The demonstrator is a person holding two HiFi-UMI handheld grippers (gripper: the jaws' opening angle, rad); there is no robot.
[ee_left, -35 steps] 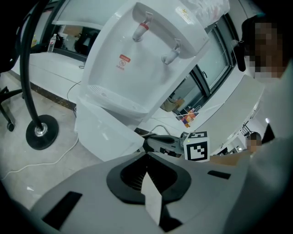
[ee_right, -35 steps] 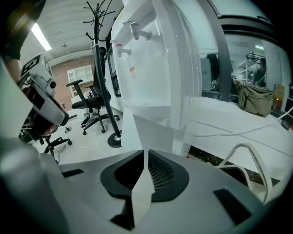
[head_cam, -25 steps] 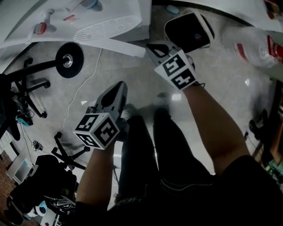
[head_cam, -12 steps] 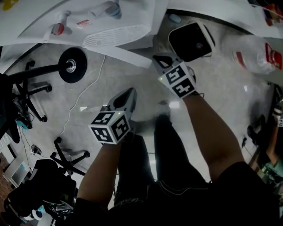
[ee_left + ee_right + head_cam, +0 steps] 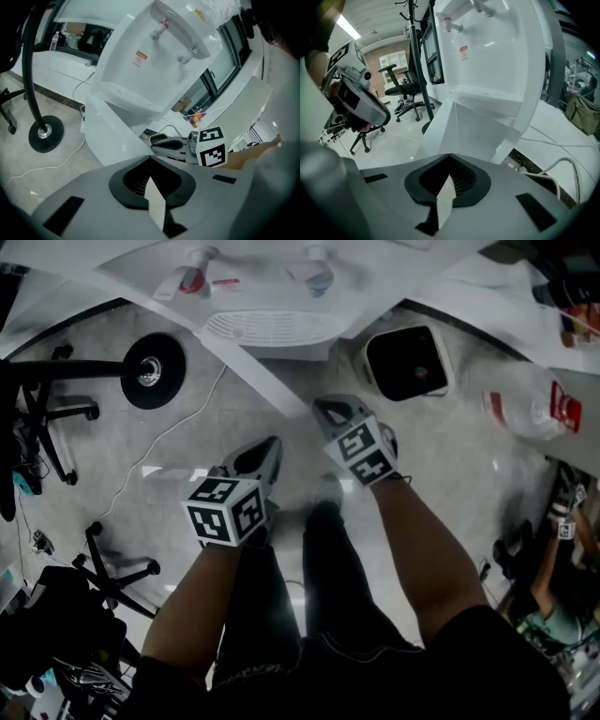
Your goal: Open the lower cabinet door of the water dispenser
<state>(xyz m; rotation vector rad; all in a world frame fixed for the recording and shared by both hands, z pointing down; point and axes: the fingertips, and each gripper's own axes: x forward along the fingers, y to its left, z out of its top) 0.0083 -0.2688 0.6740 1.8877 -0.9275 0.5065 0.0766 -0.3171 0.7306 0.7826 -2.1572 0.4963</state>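
The white water dispenser (image 5: pixel 267 306) stands at the top of the head view, with a red tap (image 5: pixel 192 281) and a blue tap (image 5: pixel 316 277) over its drip tray. Its lower cabinet (image 5: pixel 110 133) shows as a plain white front, and the door (image 5: pixel 464 129) looks closed. My left gripper (image 5: pixel 271 443) hangs shut and empty above the floor just before the cabinet. To its right, my right gripper (image 5: pixel 324 408) is shut on nothing, close to the cabinet's corner without touching it. The right gripper (image 5: pixel 161 143) also appears in the left gripper view.
A black round stand base (image 5: pixel 148 371) and a white cable (image 5: pixel 178 427) lie on the floor to the left. A white-framed black appliance (image 5: pixel 405 362) and a large clear bottle (image 5: pixel 525 409) sit to the right. Office chairs (image 5: pixel 108 568) stand at the left, and the person's legs are below.
The head view has swung so that the dispenser sits more centrally. The right gripper has moved left and down in the picture, nearer the left one. Both stay shut.
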